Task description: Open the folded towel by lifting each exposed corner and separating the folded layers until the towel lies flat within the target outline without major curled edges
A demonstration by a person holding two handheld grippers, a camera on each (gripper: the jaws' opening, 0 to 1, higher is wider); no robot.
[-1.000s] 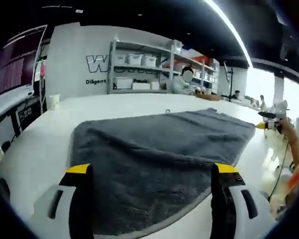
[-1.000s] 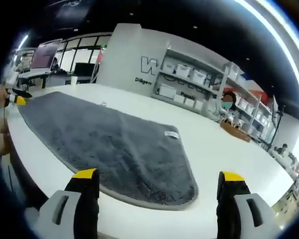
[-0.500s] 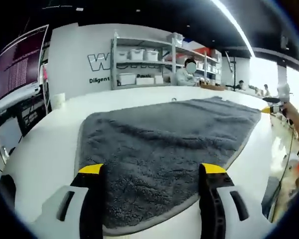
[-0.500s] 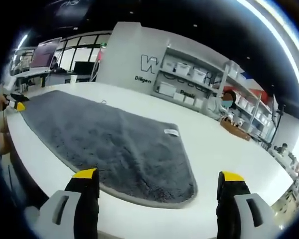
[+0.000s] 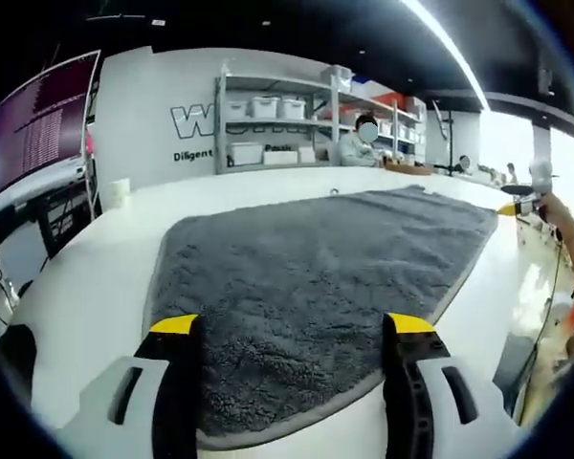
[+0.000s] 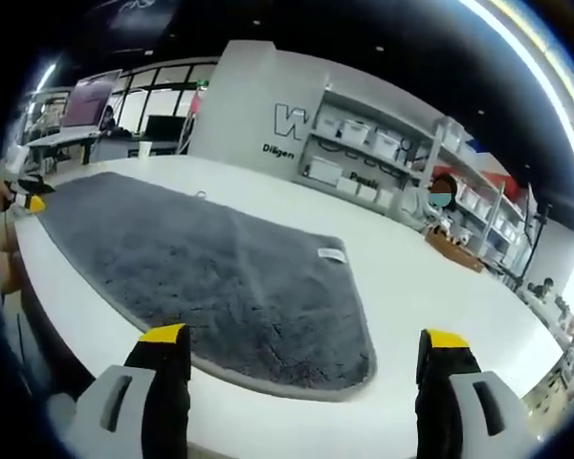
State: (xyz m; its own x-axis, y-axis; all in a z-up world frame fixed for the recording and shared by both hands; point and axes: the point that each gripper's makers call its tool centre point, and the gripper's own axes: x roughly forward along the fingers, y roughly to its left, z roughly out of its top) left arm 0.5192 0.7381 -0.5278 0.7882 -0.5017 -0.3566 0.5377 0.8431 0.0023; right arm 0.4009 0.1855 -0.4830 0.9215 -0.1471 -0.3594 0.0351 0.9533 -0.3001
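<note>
Grey towel point(image 5: 316, 287) looks flat on the white table point(image 6: 421, 287). My left gripper point(image 5: 292, 330) and right gripper point(image 6: 301, 339) gape, holding nothing; I'd press edges gently

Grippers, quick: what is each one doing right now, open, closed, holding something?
Left gripper: open, empty, jaws spread over the near edge of the grey towel.
Right gripper: open, empty, above the towel's rounded corner.

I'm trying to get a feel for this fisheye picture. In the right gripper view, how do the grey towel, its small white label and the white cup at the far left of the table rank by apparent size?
1. grey towel, by far.
2 and 3. white label and white cup: both tiny; the cup sits farther away, so no ranking.
</note>
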